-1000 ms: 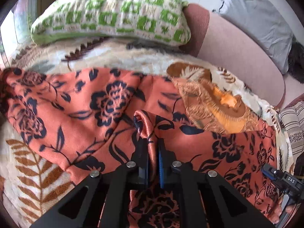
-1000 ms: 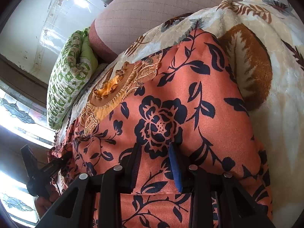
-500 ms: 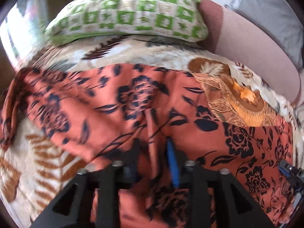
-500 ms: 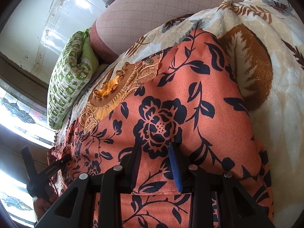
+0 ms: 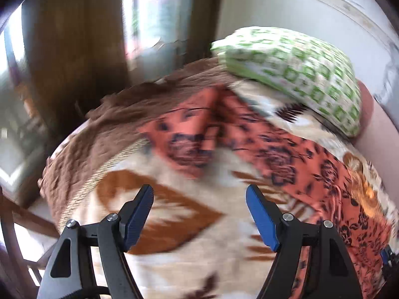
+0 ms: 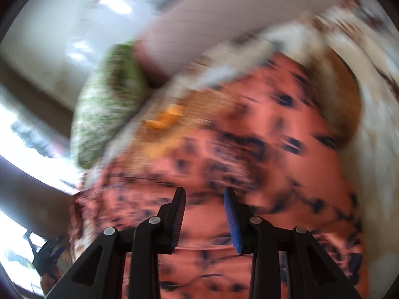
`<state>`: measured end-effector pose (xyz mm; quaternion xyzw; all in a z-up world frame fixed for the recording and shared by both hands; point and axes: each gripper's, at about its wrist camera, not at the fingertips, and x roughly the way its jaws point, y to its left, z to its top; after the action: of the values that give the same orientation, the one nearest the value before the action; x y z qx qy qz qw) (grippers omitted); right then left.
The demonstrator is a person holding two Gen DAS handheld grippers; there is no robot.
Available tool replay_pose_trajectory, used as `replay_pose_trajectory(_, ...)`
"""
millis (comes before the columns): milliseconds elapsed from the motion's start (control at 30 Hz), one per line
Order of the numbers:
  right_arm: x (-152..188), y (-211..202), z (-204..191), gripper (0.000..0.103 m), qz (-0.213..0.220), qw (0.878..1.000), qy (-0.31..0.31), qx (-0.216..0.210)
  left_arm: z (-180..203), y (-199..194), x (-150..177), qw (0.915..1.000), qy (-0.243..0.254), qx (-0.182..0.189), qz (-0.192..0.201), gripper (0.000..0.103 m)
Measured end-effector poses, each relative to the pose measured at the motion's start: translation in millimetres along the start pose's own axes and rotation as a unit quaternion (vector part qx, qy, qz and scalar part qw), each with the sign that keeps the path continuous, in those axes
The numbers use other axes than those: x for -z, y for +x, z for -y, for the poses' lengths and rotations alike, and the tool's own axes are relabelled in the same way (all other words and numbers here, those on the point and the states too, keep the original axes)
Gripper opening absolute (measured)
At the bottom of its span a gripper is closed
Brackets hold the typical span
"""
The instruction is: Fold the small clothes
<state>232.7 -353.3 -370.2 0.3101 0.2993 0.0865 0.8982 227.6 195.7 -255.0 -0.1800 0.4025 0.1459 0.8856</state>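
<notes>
An orange garment with dark flowers (image 5: 286, 154) lies spread on a cream blanket with brown leaves (image 5: 174, 224). One part of it (image 5: 184, 137) is folded out toward the blanket's brown edge. Its gold embroidered neck (image 5: 366, 194) lies at the right. My left gripper (image 5: 199, 191) hovers over bare blanket, short of the garment, with its jaws opening wide and nothing between them. In the blurred right wrist view, my right gripper (image 6: 204, 194) stands partly open over the garment (image 6: 274, 149), whose cloth runs flat behind the gap.
A green and white pillow (image 5: 299, 69) lies at the far end, against the pink sofa back (image 6: 212, 25). The blanket's brown border (image 5: 99, 124) drops off at the left, with a window and wooden frame beyond it.
The left gripper let go of the garment fold, opened wide and swung left over the bare blanket. The right gripper rose slightly, and its view is now blurred.
</notes>
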Motion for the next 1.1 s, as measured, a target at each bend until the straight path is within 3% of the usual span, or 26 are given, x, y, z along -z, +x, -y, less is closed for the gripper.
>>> replay_pose_trajectory(33, 1, -4, -10, 0.041, 0.01, 1.0, -0.013, -0.022, -13, 1, -4, 0.9998, -0.018, 0.008, -0.007, 0.077)
replay_pose_trajectory(67, 3, -6, -15, 0.067, 0.018, 0.999, -0.019, -0.038, -26, 4, -9, 0.999, -0.038, 0.016, -0.016, 0.079)
replay_pose_trajectory(100, 6, -9, -20, 0.086, 0.03, 0.998, -0.023, -0.054, -34, 9, -13, 0.9979, -0.051, 0.02, -0.033, 0.079)
replay_pose_trajectory(200, 12, -6, -25, 0.087, 0.03, 0.997, -0.021, -0.066, -43, 22, -18, 0.9944, -0.077, 0.032, -0.065, 0.079)
replay_pose_trajectory(467, 14, 9, -25, 0.087, 0.008, 0.998, -0.02, -0.056, -32, 62, -27, 0.9879, -0.125, 0.056, -0.072, 0.079)
replay_pose_trajectory(533, 15, 10, -29, 0.087, 0.01, 0.998, -0.03, -0.051, -29, 72, -28, 0.985, -0.135, 0.079, -0.073, 0.07)
replay_pose_trajectory(600, 16, 11, -32, 0.087, 0.011, 0.998, -0.037, -0.047, -27, 86, -28, 0.9807, -0.146, 0.093, -0.091, 0.038)
replay_pose_trajectory(667, 16, 12, -31, 0.086, 0.011, 0.998, -0.036, -0.045, -23, 98, -27, 0.9814, -0.138, 0.089, -0.1, 0.028)
replay_pose_trajectory(700, 16, 12, -30, 0.086, 0.011, 0.998, -0.033, -0.043, -22, 101, -28, 0.9836, -0.131, 0.075, -0.099, 0.015)
replay_pose_trajectory(800, 16, 12, -29, 0.086, 0.013, 0.999, -0.03, -0.041, -24, 98, -30, 0.9837, -0.135, 0.081, -0.086, 0.008)
replay_pose_trajectory(967, 16, 10, -32, 0.086, 0.02, 0.998, -0.037, -0.041, 11, 60, -30, 0.9899, -0.062, 0.113, -0.059, 0.005)
replay_pose_trajectory(1100, 14, 6, -35, 0.086, 0.025, 0.998, -0.037, -0.051, 72, 20, -29, 0.9888, 0.021, 0.142, -0.042, 0.004)
